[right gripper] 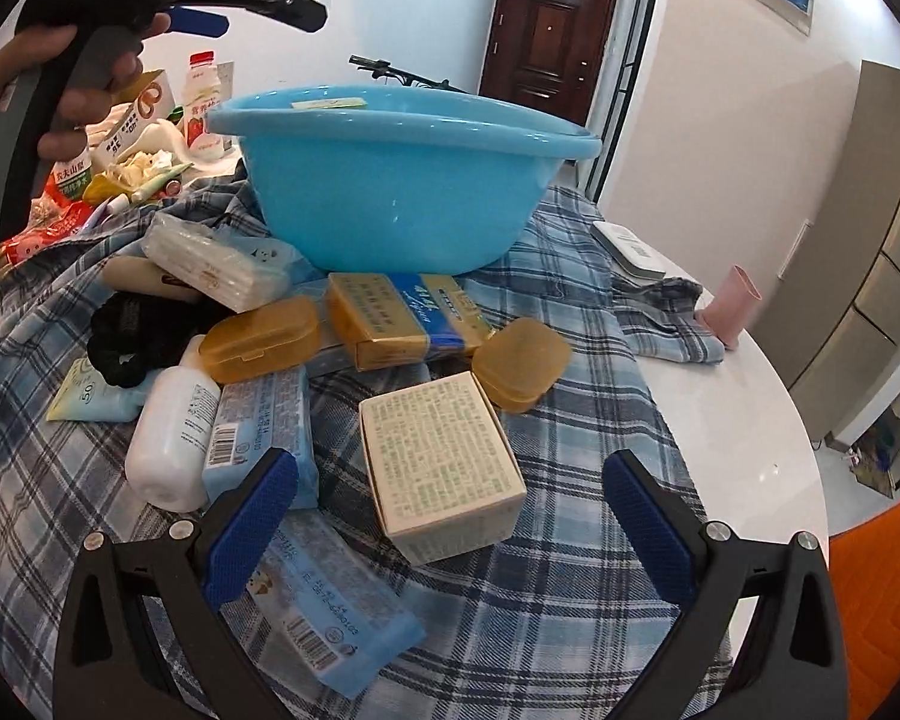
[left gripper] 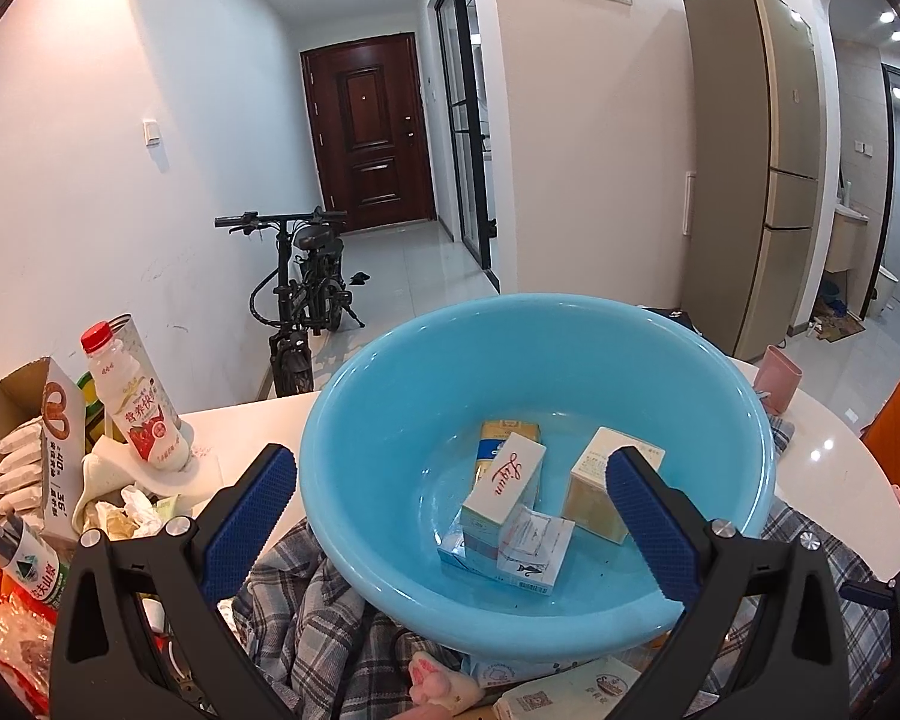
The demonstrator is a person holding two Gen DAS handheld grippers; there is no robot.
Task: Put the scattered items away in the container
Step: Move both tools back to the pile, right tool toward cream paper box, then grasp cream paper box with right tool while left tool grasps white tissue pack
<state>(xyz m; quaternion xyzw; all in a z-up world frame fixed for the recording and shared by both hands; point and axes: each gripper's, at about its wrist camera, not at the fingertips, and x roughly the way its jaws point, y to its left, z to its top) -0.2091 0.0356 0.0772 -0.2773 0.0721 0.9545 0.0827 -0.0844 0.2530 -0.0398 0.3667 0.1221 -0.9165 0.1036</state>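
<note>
The round light-blue plastic basin (left gripper: 534, 360) sits on a blue-and-white plaid cloth (right gripper: 570, 420) spread over the white counter (right gripper: 750, 420), already holding several small cardboard boxes (left gripper: 504, 480). Just in front of the basin lie more items — a cream printed carton (right gripper: 444, 468), two amber plastic cases (right gripper: 261, 339), a white squeeze bottle (right gripper: 171, 438) and pale blue tissue packs (right gripper: 258, 426). The left hand-held gripper (left gripper: 450, 516) hovers over the basin, jaws spread and empty. The right hand-held gripper (right gripper: 450, 522) hangs released, its fingers either side of the cream carton.
</note>
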